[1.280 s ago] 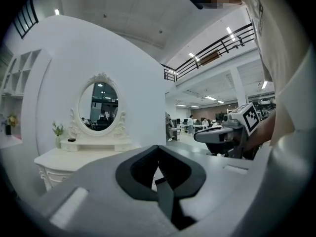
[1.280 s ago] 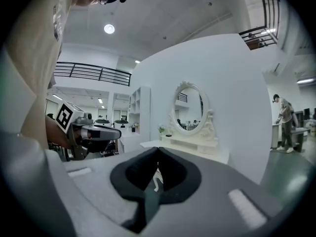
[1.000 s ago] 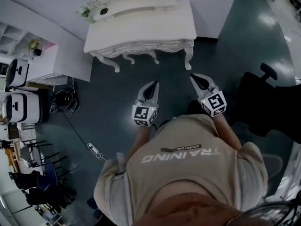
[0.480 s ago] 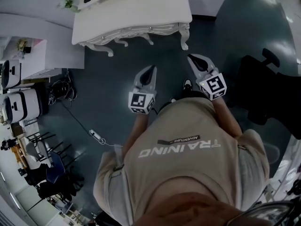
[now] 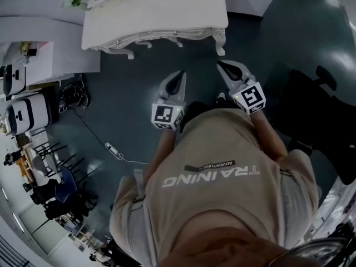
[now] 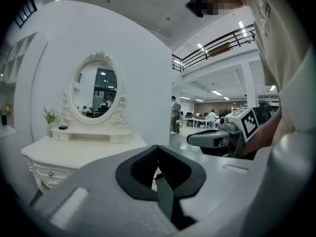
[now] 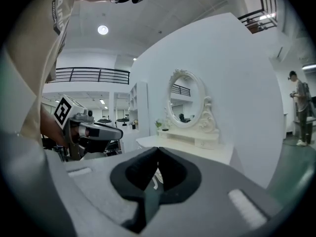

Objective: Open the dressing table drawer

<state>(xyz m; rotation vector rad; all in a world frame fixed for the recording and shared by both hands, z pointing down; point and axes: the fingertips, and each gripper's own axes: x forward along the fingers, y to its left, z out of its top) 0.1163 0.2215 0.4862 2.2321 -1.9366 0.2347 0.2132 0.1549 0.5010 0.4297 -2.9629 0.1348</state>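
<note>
Left gripper and right gripper held out before the chest, both jaw pairs clenched on nothing, dark floor beneath, dressing table well apart ahead, drawer seen closed, oval mirror behind.

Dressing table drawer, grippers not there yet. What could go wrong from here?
1. Left gripper and right gripper are both shut and short of the table; unless one opens, it may just bump the small knob.
2. The right gripper points near the table's corner leg and could clip it.
3. A cable lies on the floor at the left: a trip risk.
</note>
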